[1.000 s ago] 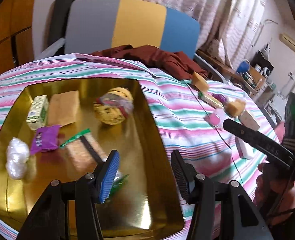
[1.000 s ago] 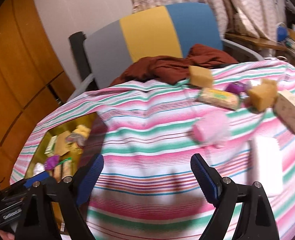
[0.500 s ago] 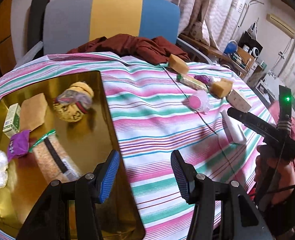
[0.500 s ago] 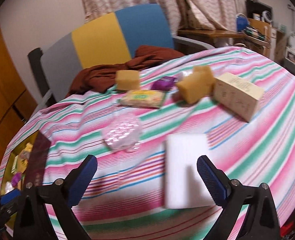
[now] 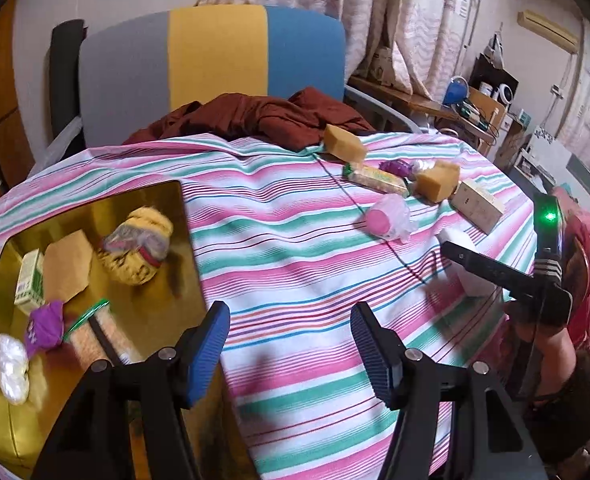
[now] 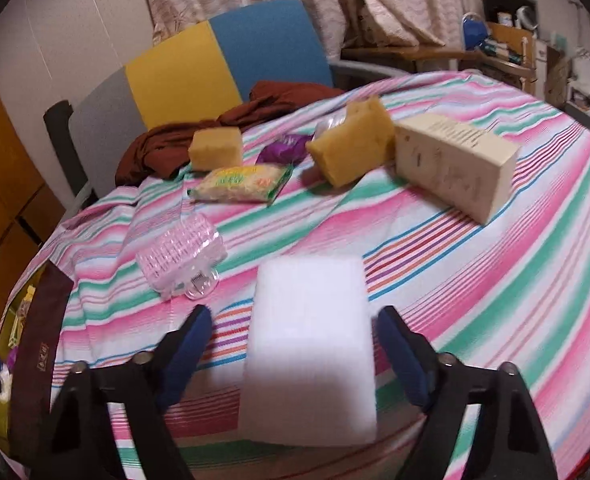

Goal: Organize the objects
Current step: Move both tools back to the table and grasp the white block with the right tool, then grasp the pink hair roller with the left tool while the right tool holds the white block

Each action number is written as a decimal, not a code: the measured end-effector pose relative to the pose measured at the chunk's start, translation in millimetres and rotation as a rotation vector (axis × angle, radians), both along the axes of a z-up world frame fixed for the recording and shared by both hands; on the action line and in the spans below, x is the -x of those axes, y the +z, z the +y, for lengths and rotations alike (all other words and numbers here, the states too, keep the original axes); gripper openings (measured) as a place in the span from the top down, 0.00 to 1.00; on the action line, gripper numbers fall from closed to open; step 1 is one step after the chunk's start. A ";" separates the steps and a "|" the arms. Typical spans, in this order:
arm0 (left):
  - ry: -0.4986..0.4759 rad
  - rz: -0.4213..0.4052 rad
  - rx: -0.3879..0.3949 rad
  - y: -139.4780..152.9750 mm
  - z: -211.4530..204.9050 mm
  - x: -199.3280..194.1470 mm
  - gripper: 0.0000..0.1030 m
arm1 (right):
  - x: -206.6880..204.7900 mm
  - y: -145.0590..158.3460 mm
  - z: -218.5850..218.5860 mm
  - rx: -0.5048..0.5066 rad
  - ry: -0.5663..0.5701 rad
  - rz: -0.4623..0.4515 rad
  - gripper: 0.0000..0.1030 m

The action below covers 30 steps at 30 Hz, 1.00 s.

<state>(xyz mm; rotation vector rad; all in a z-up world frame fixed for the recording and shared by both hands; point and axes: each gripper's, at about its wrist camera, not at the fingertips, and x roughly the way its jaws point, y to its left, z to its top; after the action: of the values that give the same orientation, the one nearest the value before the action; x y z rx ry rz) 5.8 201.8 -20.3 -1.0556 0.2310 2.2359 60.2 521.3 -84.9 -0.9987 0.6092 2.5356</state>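
Observation:
A gold tray [image 5: 175, 216] on the striped tablecloth holds several items: a yellow wrapped ball [image 5: 139, 240], a brown pad [image 5: 65, 266], a small carton [image 5: 27, 282], a purple packet [image 5: 45, 326]. My left gripper [image 5: 291, 344] is open and empty above the tray's right edge. My right gripper [image 6: 295, 352] is open, its jaws on either side of a white foam block [image 6: 311, 348] lying on the cloth, not gripping it. The block [image 5: 467, 272] and the right gripper [image 5: 507, 276] also show in the left wrist view.
Beyond the block lie a pink clear-wrapped item [image 6: 179, 258], a green-yellow snack packet [image 6: 241, 184], two yellow sponges [image 6: 351, 146] [image 6: 215, 148], a purple packet [image 6: 283, 148] and a cream box [image 6: 455, 162]. A brown cloth [image 5: 255, 118] and a chair [image 5: 215, 60] are behind.
My right gripper has moved forward and down until the white block sits between its jaws. My left gripper has swung right, off the tray toward the cloth.

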 end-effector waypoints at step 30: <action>-0.386 0.000 0.166 -50.4 202.3 58.7 0.22 | -1.7 -10.9 9.8 -0.017 -0.006 0.095 0.43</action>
<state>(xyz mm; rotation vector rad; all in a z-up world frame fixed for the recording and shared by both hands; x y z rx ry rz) -52.9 404.1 -70.7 -0.9990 0.5781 1.8922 61.9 531.1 -95.8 -0.8731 0.6144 2.5910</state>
